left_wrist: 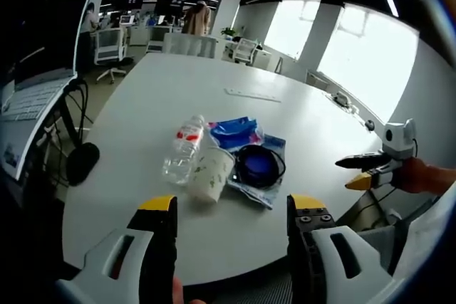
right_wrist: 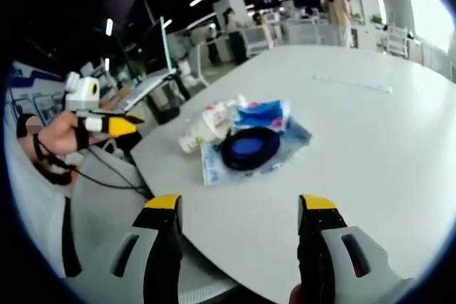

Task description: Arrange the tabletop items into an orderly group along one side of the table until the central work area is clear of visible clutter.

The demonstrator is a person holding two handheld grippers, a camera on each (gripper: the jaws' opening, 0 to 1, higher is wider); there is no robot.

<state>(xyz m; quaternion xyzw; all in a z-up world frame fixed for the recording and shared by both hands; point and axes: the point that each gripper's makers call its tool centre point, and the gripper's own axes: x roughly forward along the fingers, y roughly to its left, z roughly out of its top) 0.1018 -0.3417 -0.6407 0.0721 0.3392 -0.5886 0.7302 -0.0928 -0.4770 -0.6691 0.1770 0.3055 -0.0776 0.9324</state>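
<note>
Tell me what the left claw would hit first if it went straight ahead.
Probably the paper cup lying on its side on the white table, beside the plastic water bottle. The left claw is open, held at the table's near edge; depth is uncertain.

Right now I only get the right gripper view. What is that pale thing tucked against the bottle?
Observer: A paper cup. It lies on its side against the bottle and has a small leafy print.
Visitor: And where is the hand-held gripper whose camera I'm looking through?
Observer: The right hand-held gripper hovers by the edge of the table, apart from the pile.
Visitor: The other one looks tiny to me. Is it open?
Observer: Yes. The left hand-held gripper has its jaws wide apart, and it points at the cup.
</note>
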